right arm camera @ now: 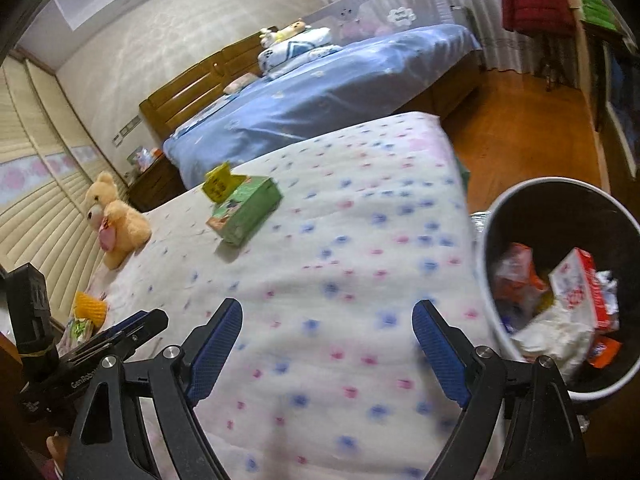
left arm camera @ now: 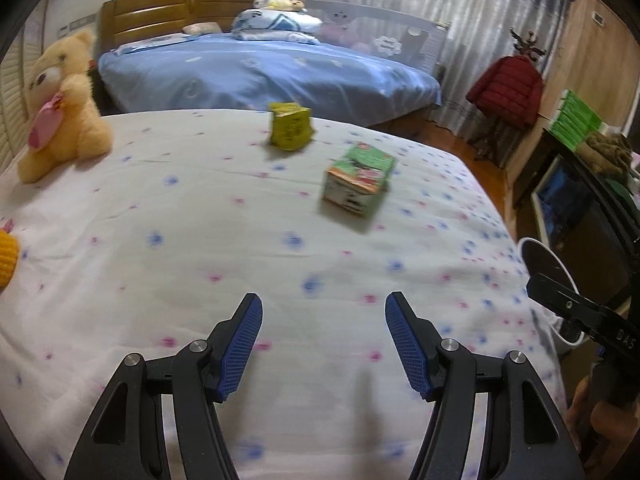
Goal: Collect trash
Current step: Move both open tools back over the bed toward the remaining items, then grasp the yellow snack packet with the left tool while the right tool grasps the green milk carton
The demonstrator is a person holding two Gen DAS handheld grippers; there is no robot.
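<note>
A green carton (left arm camera: 357,178) and a yellow carton (left arm camera: 290,125) lie on the white flowered bed (left arm camera: 200,240). In the right wrist view the green carton (right arm camera: 245,210) lies in front of the yellow carton (right arm camera: 222,182). A bin (right arm camera: 486,264) with a white rim stands at the bed's right edge and holds several cartons and crumpled paper (right arm camera: 556,328). My left gripper (left arm camera: 324,308) is open and empty above the bed, short of the cartons. My right gripper (right arm camera: 327,316) is open and empty above the bed, left of the bin.
A yellow teddy bear (left arm camera: 60,104) sits at the bed's left side; it also shows in the right wrist view (right arm camera: 116,220). A blue bed (left arm camera: 260,72) stands behind. A red jacket (left arm camera: 506,92) hangs at the right over a wooden floor (right arm camera: 520,128). A yellow item (right arm camera: 89,306) lies near the bed's left edge.
</note>
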